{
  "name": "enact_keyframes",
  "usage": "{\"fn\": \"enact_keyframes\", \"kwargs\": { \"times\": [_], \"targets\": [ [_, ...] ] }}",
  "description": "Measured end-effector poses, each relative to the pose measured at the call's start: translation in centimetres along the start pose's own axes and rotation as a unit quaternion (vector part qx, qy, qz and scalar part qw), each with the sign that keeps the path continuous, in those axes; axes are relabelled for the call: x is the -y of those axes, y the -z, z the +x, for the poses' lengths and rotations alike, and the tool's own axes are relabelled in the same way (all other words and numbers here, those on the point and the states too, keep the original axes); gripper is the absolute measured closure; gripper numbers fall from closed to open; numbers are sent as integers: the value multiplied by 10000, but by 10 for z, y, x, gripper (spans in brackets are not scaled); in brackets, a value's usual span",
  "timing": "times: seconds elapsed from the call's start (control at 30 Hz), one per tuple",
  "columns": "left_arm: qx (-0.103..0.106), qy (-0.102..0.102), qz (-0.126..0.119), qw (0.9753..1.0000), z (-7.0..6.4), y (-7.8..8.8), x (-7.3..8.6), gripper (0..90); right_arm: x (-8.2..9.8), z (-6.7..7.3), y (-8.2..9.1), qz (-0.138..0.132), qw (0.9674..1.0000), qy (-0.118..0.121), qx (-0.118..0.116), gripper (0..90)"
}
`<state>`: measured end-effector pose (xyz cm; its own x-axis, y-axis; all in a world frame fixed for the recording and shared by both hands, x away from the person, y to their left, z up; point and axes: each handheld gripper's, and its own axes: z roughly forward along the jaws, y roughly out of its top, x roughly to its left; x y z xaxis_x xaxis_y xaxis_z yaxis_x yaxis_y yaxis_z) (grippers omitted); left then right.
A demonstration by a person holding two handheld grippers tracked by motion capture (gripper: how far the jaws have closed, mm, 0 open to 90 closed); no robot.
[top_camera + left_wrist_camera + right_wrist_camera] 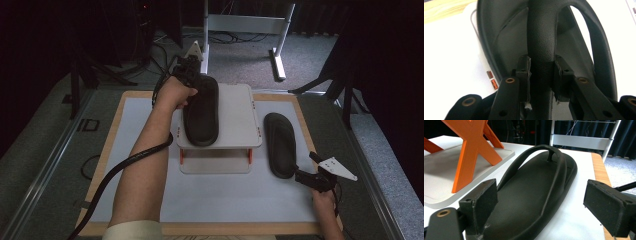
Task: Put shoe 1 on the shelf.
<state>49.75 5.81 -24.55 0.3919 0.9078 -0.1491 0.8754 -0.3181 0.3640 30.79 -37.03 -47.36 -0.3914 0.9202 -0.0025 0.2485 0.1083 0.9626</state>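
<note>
One black flip-flop (201,112) lies on a low white stand (237,115) at the middle of the table. My left gripper (192,75) is at its far end, shut on its strap (541,37), with both pads pressed against the strap (541,72). A second black flip-flop (280,144) lies flat on the white mat to the right of the stand. My right gripper (305,176) hovers just off its near heel end, open. In the right gripper view the sandal (531,195) lies ahead of the wide-apart jaws (544,202), which do not touch it.
The stand rests on orange crossed legs (474,152). A white mat (150,190) covers a wood-framed board (107,160). A thick black cable (120,167) trails from the left gripper along the forearm. A white metal frame (277,55) stands on the floor behind the table.
</note>
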Motion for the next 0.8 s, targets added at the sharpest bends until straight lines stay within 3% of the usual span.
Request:
{"fn": "enact_keyframes", "kwargs": {
  "times": [0.03, 0.07, 0.2, 0.47, 0.6, 0.8],
  "targets": [
    [0, 0, 0, 10000, 0, 0, 0, 693, 0, 0, 0, 0, 10000, 0, 0, 114],
    [-59, -131, -44, 9999, 0, 1, 1, 693, 0, 0, 0, 5, 10000, -3, -5, 114],
    [150, -234, -167, 9995, 3, 9, 4, 605, 0, 0, 0, 2, 10000, -13, -6, 114],
    [241, -362, -405, 9982, 13, 28, 14, 572, 0, 0, 0, 22, 10000, 10, -5, 113],
    [275, -462, -467, 9975, 16, 33, 21, 520, 0, 0, 0, 28, 10000, 19, 3, 114],
    [335, -586, -552, 9962, 18, 40, 31, 523, -1, 0, -1, 165, 9999, 22, -26, 114]
  ]
}}
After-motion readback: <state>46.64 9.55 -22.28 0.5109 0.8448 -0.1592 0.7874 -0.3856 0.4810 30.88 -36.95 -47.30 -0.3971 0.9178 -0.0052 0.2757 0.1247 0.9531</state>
